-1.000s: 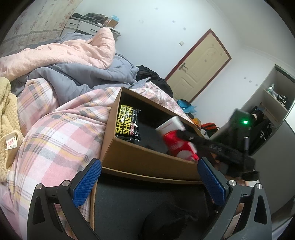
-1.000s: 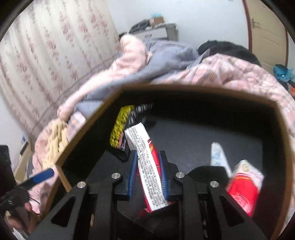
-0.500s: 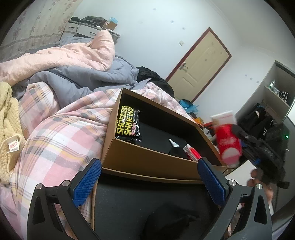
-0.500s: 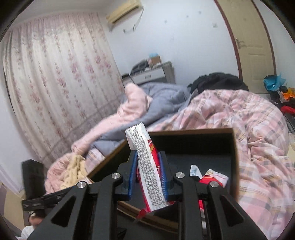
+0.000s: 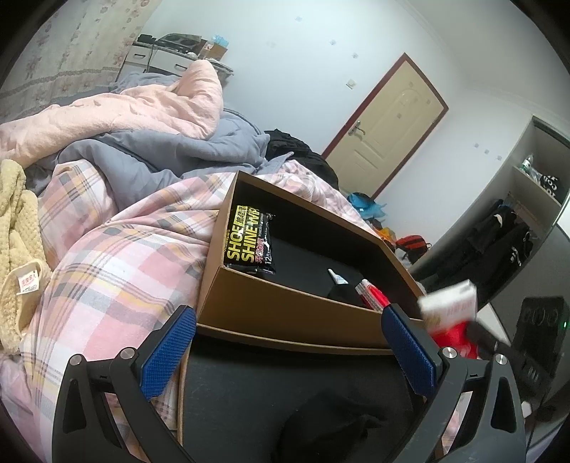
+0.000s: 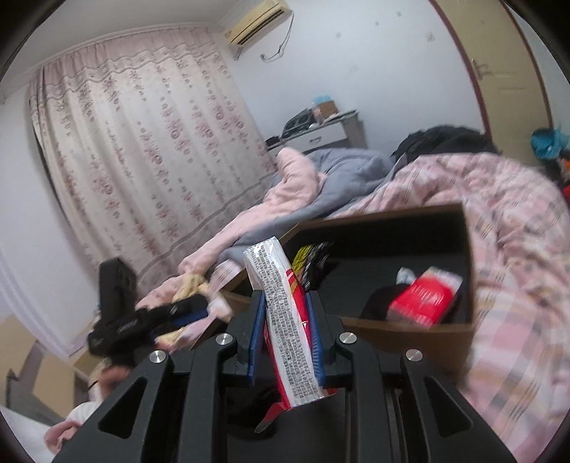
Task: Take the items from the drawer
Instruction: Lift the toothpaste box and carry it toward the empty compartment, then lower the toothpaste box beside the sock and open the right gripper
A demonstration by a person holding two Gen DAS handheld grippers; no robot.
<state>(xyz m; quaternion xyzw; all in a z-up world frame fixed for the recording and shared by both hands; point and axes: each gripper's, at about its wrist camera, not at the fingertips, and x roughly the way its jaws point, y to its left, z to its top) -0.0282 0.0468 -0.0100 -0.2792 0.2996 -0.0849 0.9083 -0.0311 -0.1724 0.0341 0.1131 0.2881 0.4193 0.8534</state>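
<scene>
While the red-and-white carton [image 6: 285, 320] is pinched by the right gripper [image 6: 283, 336] beside the drawer [image 5: 285, 310], it's best carried level, left gripper [image 5: 285, 352] fingers spread.

The right hand-held gripper [image 6: 285, 313] has its blue pads clamped close together, tilted slightly downward. The left hand-held gripper [image 5: 288, 342] stands wide apart.

Bedroom with white walls [image 5: 302, 71], floral curtains [image 6: 142, 149], a cream door [image 5: 392, 121], an air conditioner [image 6: 254, 19], and a rumpled bed [image 5: 124, 249].
</scene>
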